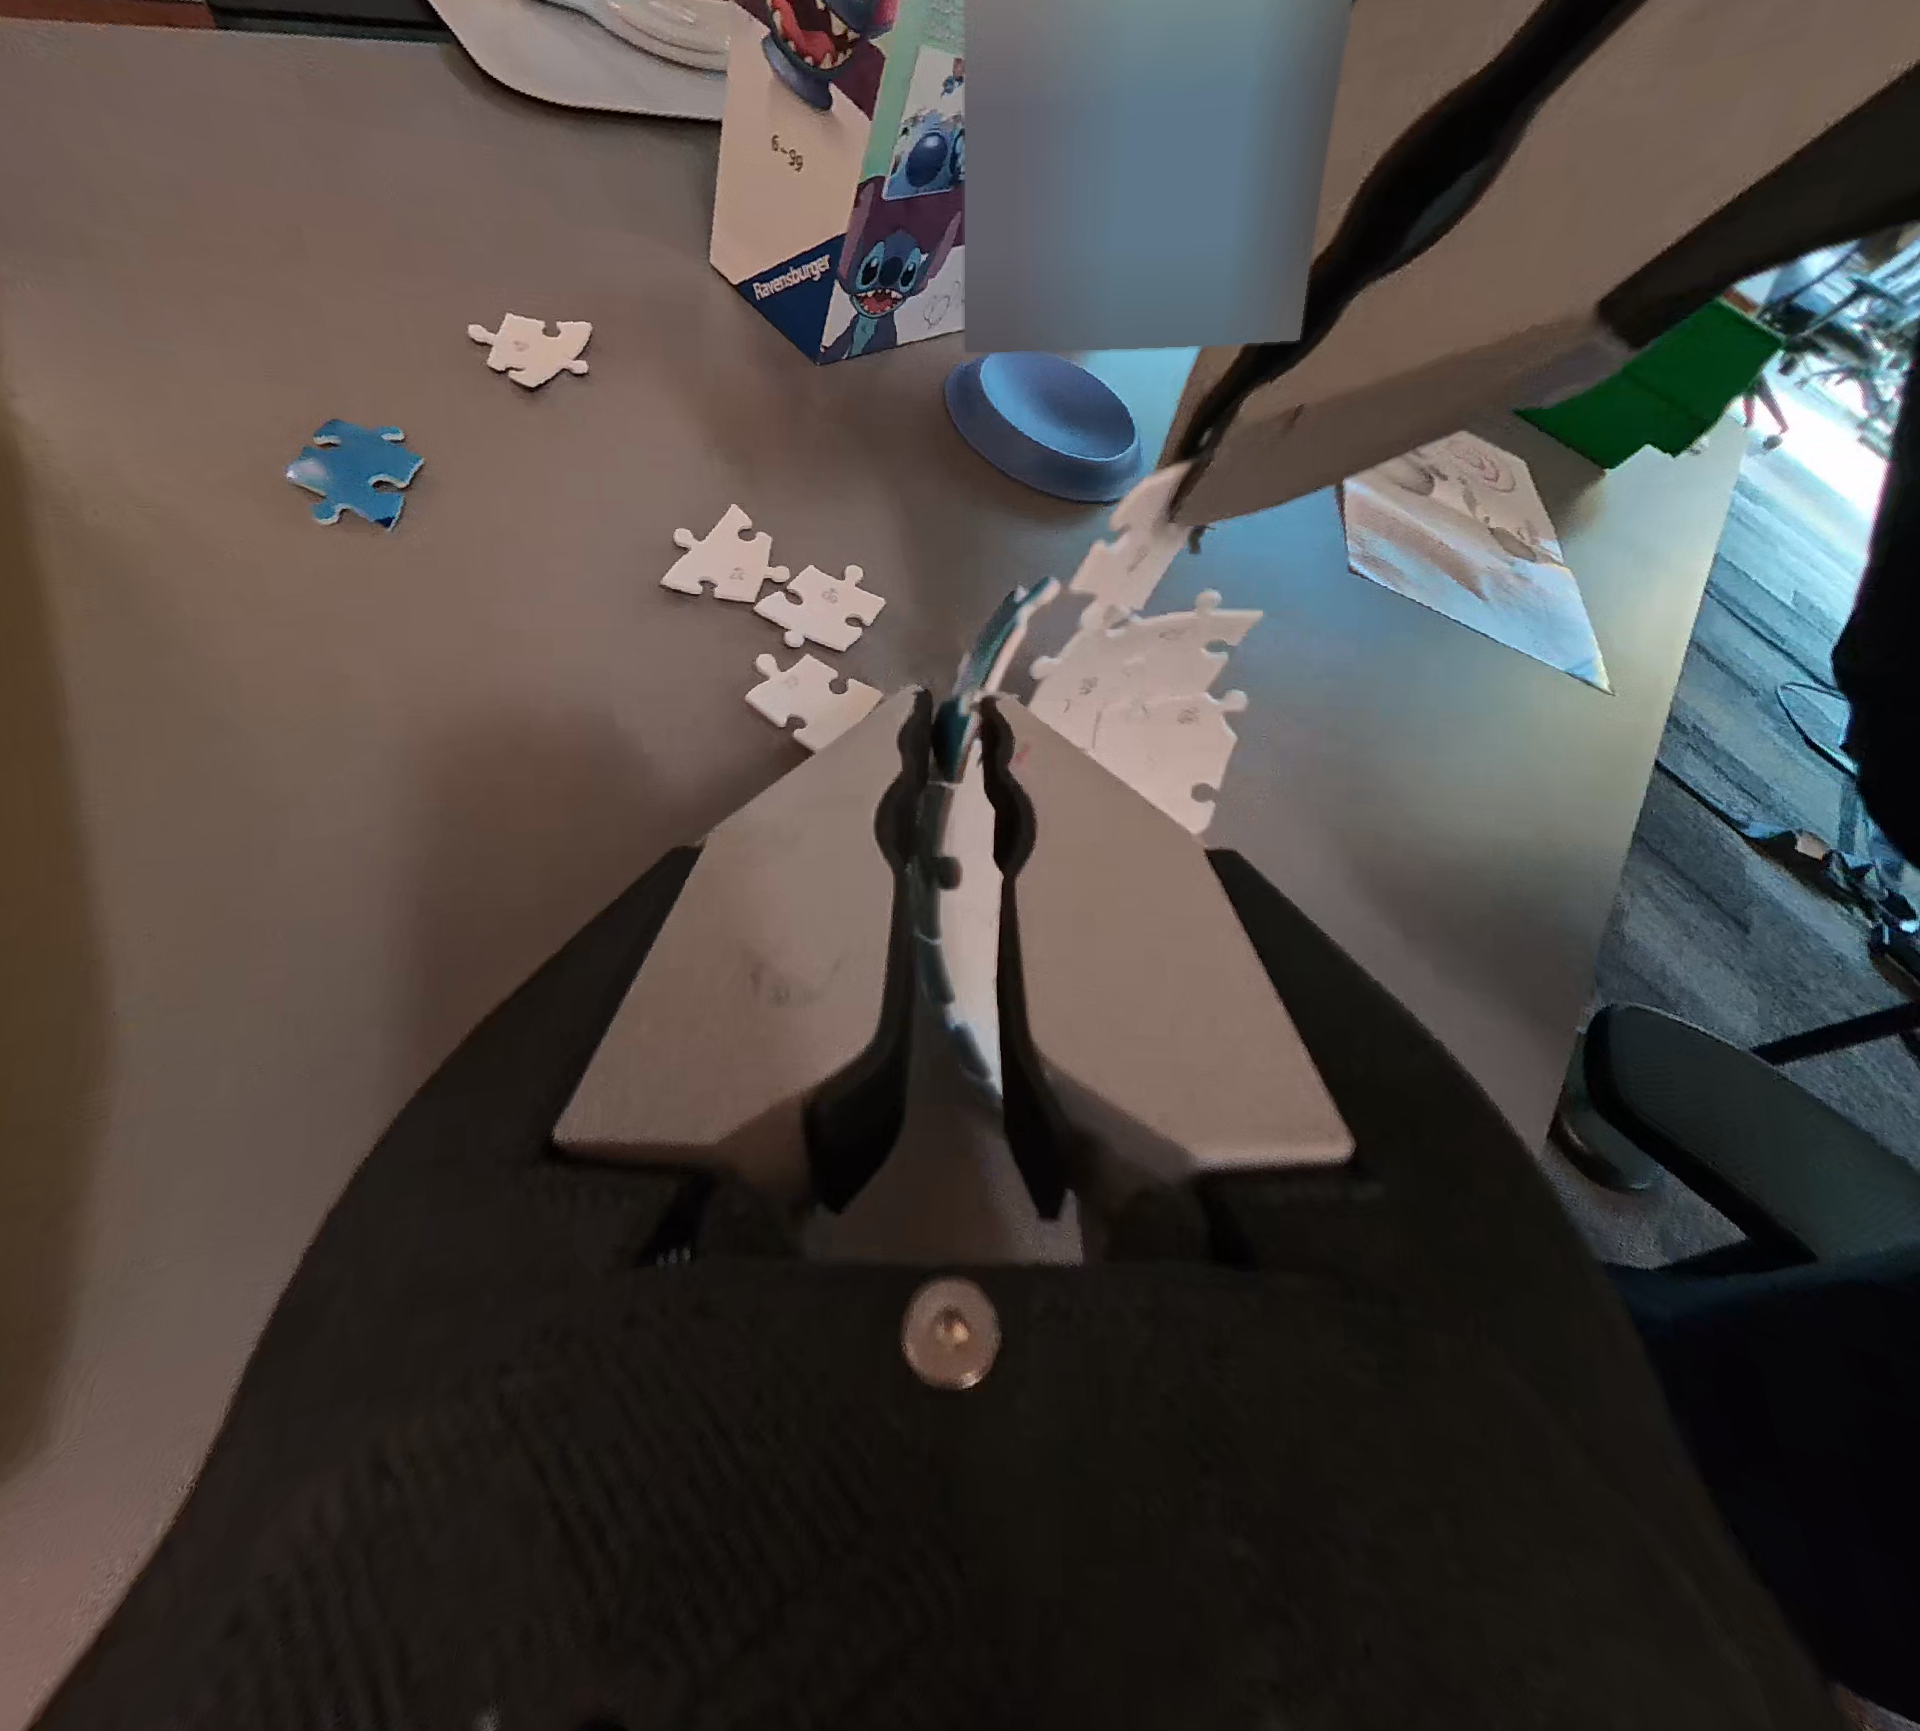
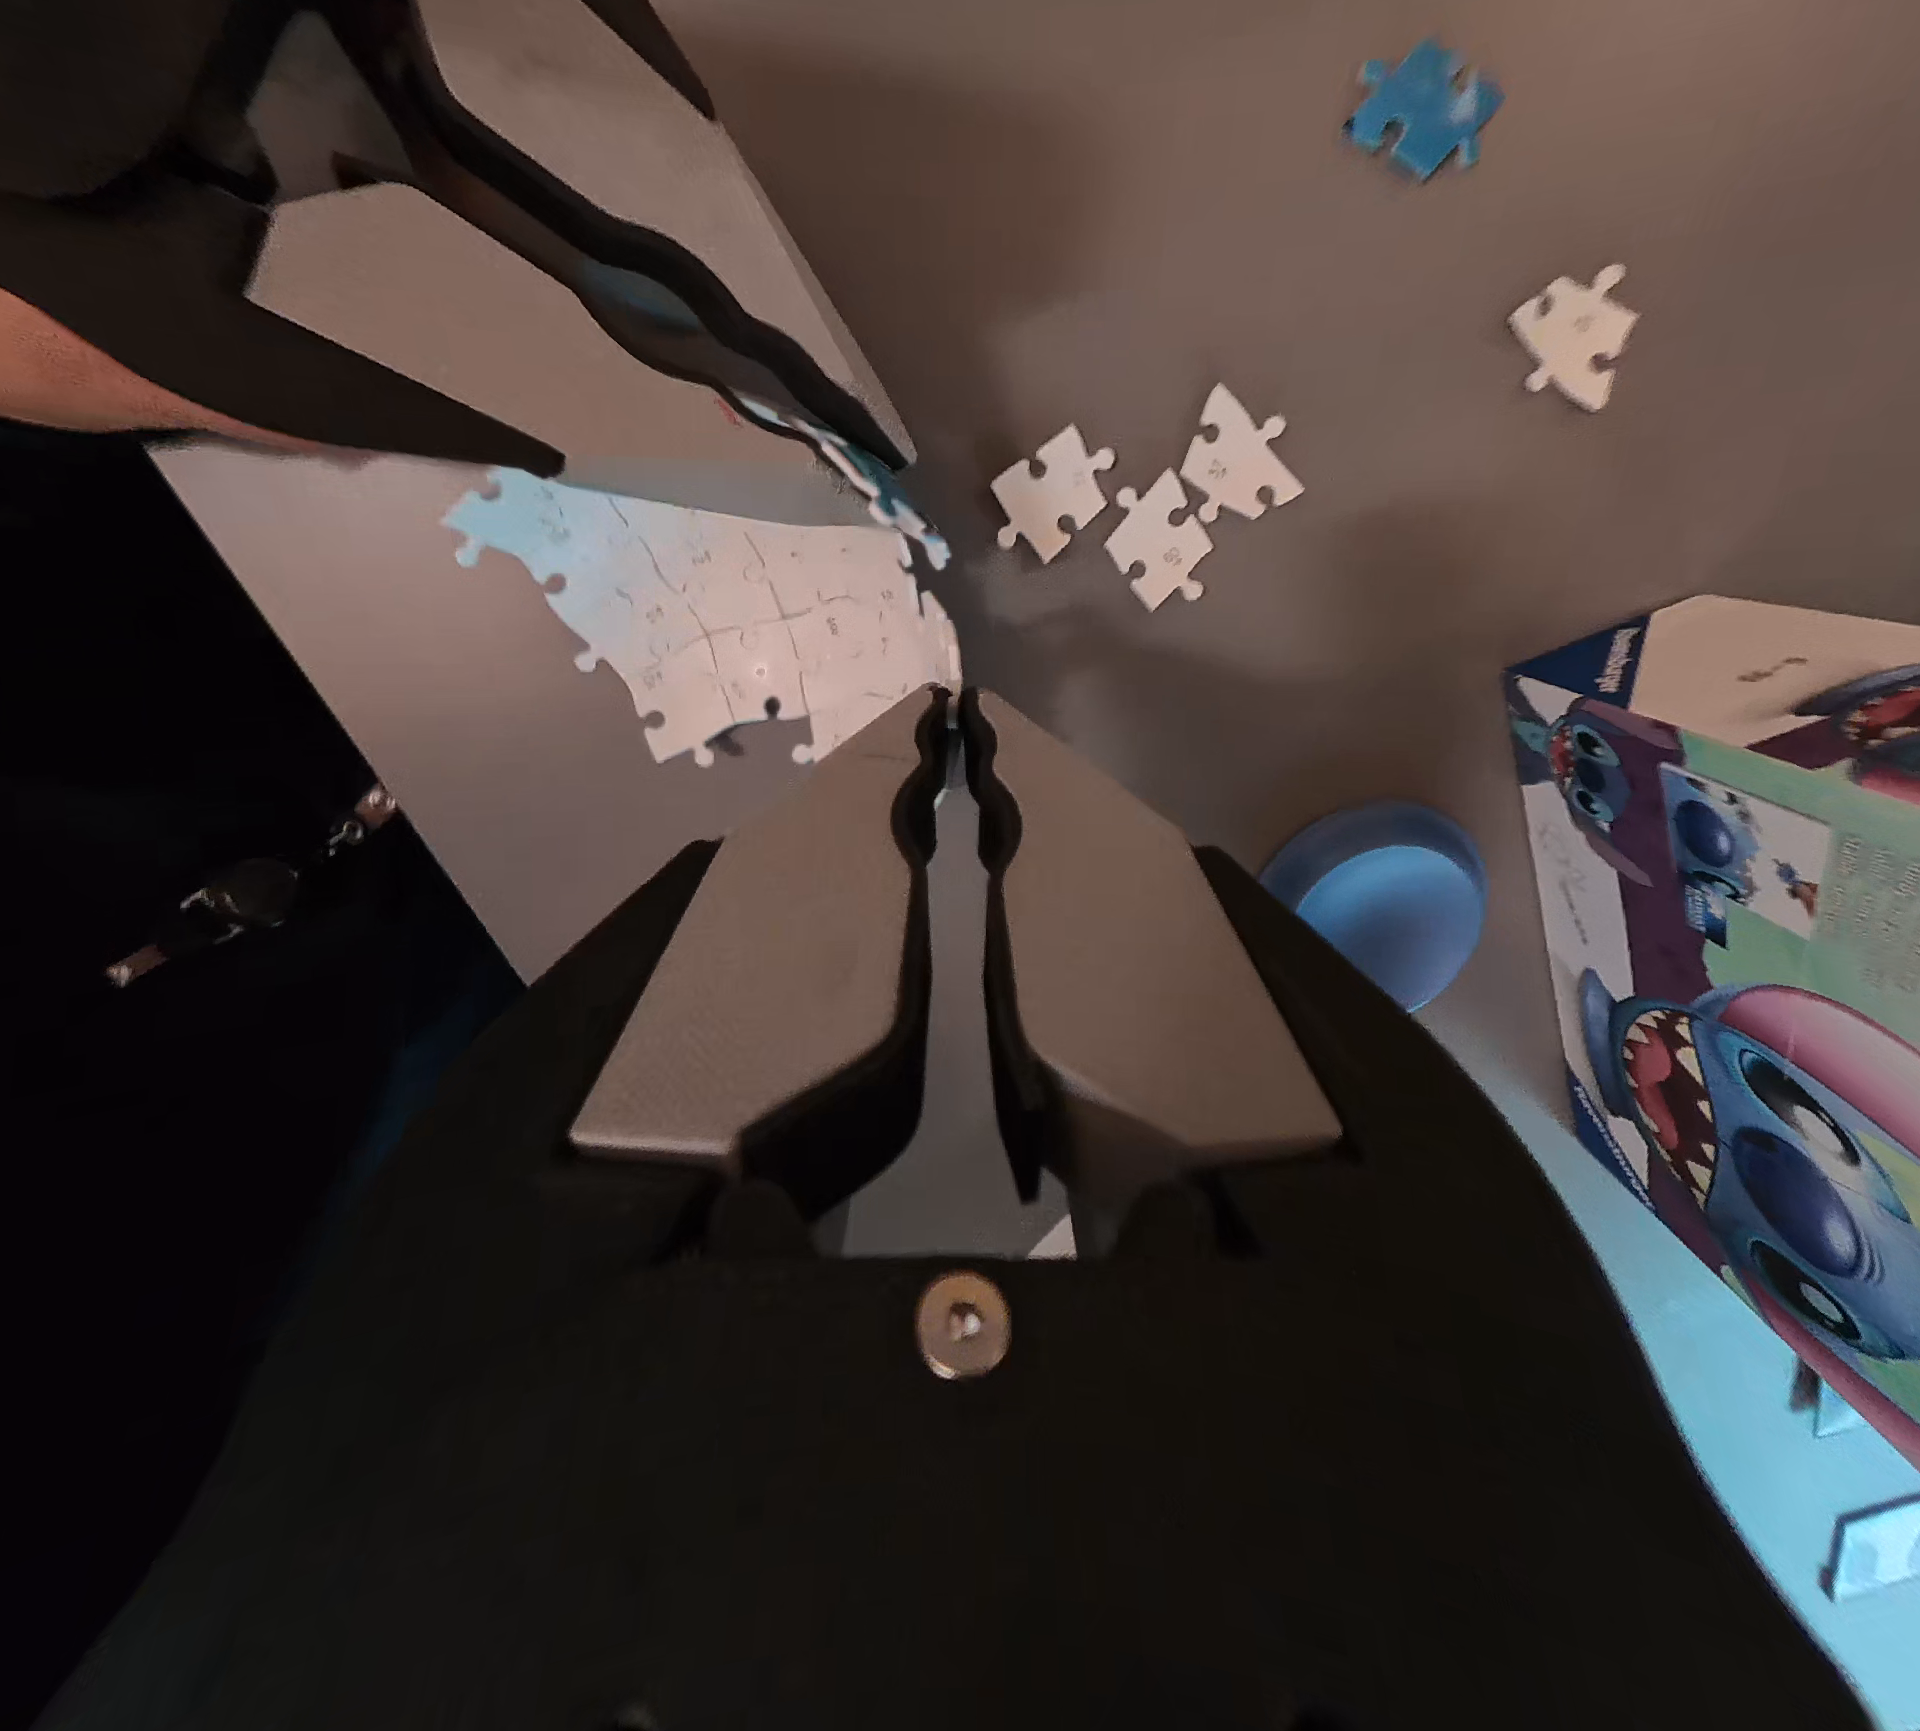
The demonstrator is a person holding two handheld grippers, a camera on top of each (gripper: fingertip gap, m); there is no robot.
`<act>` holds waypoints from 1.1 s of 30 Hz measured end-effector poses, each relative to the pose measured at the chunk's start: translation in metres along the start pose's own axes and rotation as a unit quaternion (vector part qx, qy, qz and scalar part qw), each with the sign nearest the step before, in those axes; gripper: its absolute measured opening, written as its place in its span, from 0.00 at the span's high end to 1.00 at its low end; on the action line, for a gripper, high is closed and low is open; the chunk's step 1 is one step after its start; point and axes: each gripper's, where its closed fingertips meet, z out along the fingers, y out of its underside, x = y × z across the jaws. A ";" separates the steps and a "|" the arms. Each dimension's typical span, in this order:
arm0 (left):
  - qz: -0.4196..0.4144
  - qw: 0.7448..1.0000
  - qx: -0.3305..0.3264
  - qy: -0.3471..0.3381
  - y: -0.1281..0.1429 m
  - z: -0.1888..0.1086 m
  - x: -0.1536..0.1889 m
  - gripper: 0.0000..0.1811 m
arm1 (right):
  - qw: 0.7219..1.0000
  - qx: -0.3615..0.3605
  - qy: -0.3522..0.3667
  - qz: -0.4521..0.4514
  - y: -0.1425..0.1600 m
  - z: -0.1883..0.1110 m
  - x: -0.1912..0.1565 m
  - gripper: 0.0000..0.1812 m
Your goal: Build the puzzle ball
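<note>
Left tongs [image 1: 951,710] fill the bottom of the left wrist view, pinching the edge of the curved puzzle section [image 1: 1143,694], so that chunk of joined pieces is up off the table [image 1: 312,798] with its white back showing and a sliver of blue-teal print at the edge. Right tongs [image 2: 954,699] come in from the other side and are clamped on the opposite end of that same section [image 2: 748,621]; in the left wrist view you can see them [image 1: 1184,502] reaching down from the upper right onto a white piece at the top of the assembly. So both tongs are holding one partly built shell between them. Loose stuff on the table: three white, face-down pieces [image 1: 790,611] bunched together just left of the held section, one more white piece [image 1: 535,346] farther off, and a single blue piece [image 1: 353,471] face up, well apart from the rest. Blue round stand [image 1: 1044,424] sits near the foot of the puzzle box [image 1: 821,123], which is upright in the back. Off to the right lies a folded paper sheet [image 1: 1465,559], pale with a faint print. Part of the left wrist view's upper middle is blurred out.
</note>
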 end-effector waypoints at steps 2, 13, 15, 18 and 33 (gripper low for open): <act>-0.011 1.000 0.010 0.002 0.001 -0.004 -0.001 0.96 | 0.999 0.036 0.012 0.000 -0.007 -0.009 -0.002 1.00; -0.016 0.999 0.036 0.007 0.004 -0.011 -0.001 0.94 | 0.946 0.325 -0.009 0.018 -0.018 -0.030 0.011 1.00; -0.015 0.999 0.039 0.009 0.006 -0.009 -0.001 0.93 | 0.923 0.382 -0.033 0.029 -0.013 -0.037 0.015 1.00; -0.018 0.999 0.047 0.018 0.004 -0.011 0.000 0.93 | 0.894 0.442 -0.064 0.026 -0.004 -0.039 0.022 1.00; -0.041 0.994 0.091 0.044 -0.005 -0.020 0.000 0.92 | 0.886 0.453 -0.068 0.073 0.025 0.012 0.047 1.00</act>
